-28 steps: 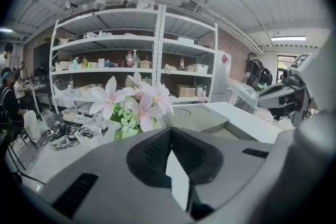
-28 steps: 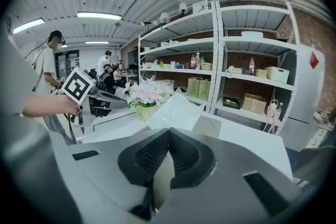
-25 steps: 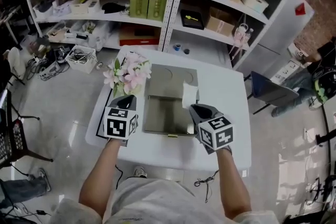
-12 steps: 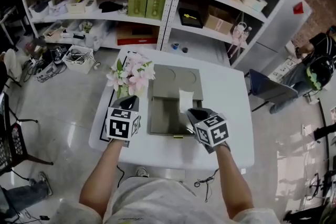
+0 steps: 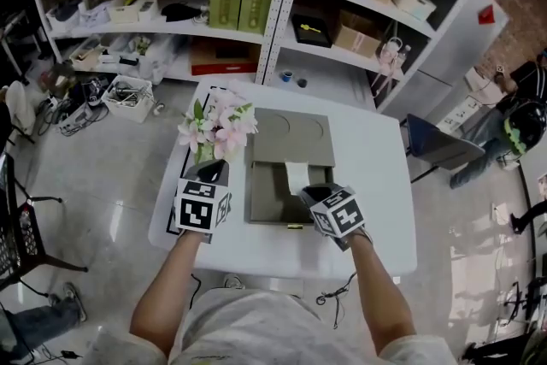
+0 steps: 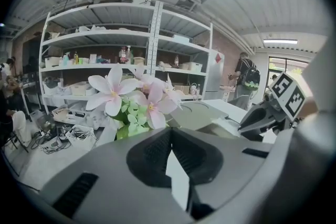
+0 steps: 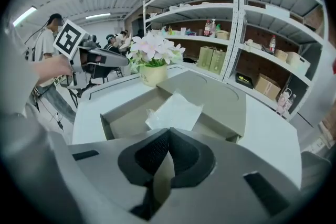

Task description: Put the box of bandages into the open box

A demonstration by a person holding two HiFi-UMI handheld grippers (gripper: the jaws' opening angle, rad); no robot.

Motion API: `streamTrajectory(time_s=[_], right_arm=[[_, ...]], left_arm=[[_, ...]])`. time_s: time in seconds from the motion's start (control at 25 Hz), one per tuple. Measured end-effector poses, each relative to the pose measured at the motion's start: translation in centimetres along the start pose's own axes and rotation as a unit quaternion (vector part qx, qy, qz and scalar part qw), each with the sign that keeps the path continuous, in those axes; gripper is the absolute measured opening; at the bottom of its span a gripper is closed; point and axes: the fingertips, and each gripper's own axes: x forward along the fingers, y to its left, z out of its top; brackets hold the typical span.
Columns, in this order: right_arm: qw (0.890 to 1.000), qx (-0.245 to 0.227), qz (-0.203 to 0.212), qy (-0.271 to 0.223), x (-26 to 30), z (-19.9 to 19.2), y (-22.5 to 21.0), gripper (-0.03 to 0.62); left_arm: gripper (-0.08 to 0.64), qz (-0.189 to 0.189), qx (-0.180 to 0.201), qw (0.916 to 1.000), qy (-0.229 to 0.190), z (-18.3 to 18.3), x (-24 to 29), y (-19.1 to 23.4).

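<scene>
1 white bandage box (image 5: 297, 176), lately carried, now inside open grey box (image 5: 265, 194); right gripper (image 5: 309, 193), left gripper (image 5: 212, 171) fingers closed, empty; placement seemingly done.

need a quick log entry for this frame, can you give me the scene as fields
box of bandages: inside the open box, right of its middle
open box: on the white table, lid laid back
right gripper: jaws together at the box of bandages' near edge, apparently gripping it
left gripper: shut, empty, beside the flowers
task state: bandages in, not yet released
</scene>
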Motion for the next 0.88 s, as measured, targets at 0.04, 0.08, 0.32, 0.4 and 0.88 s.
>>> streamTrajectory(time_s=[0.04, 0.08, 0.32, 0.4, 0.88], right_arm=[[1.000, -0.005, 0.002, 0.006, 0.2, -0.1, 0.1, 0.006], [1.000, -0.009, 0.004, 0.010, 0.3, -0.1, 0.2, 0.006], [0.999, -0.029, 0.022, 0.031, 1.1, -0.6, 0.8, 0.006], [0.998, -0.034, 0.025, 0.037, 1.5, -0.9, 0.8, 0.006], [0.995, -0.049, 0.045, 0.073, 3.0, -1.9, 1.2, 0.008]], left_arm=[[0.000, 0.000, 0.000, 1.0000, 0.000, 0.0, 0.0, 0.0], [0.000, 0.000, 0.000, 1.0000, 0.000, 0.0, 0.0, 0.1], [0.000, 0.000, 0.000, 1.0000, 0.003, 0.0, 0.1, 0.2], [0.002, 0.000, 0.001, 1.0000, 0.004, -0.1, 0.2, 0.3], [0.002, 0.004, 0.003, 0.9999, 0.009, -0.3, 0.3, 0.9]])
